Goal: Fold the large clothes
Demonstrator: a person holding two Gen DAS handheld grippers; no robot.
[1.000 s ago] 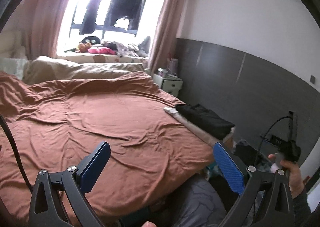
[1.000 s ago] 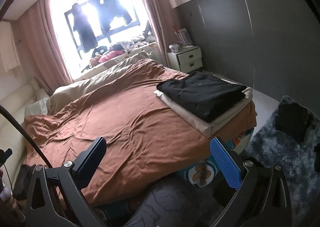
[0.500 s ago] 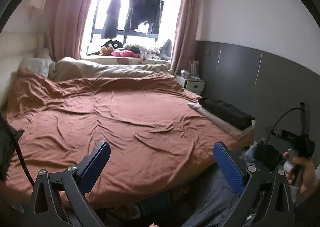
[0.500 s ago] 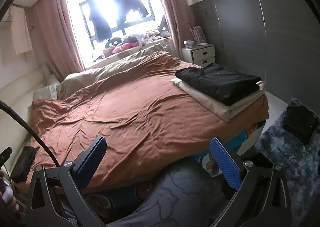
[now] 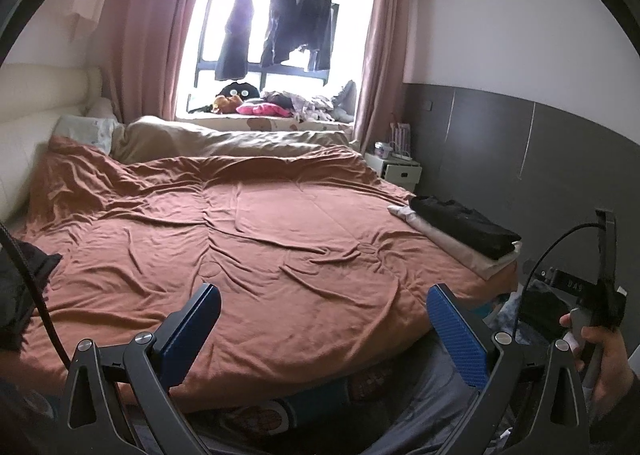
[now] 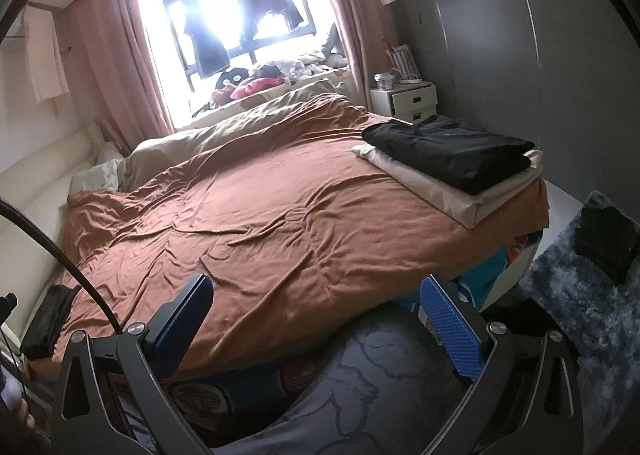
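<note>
A folded black garment (image 6: 452,149) lies on a folded cream one (image 6: 448,191) at the right corner of a bed with a brown cover (image 6: 260,223). The stack also shows in the left wrist view (image 5: 464,223). Another dark garment (image 6: 50,315) lies at the bed's left edge; it also shows in the left wrist view (image 5: 20,287). My left gripper (image 5: 324,331) is open and empty, off the foot of the bed. My right gripper (image 6: 316,323) is open and empty, also off the foot. The right gripper's handle (image 5: 592,303) shows in a hand in the left wrist view.
A white nightstand (image 6: 404,99) stands by the grey wall at the far right. A shaggy grey rug (image 6: 580,295) with a black item (image 6: 606,239) lies on the floor to the right. Clothes hang in the window (image 5: 280,27). A cable (image 6: 60,255) crosses at left.
Both views have swung left and levelled, bringing more of the bed's left side and the dark garment there into view. Both grippers stay open and empty.
</note>
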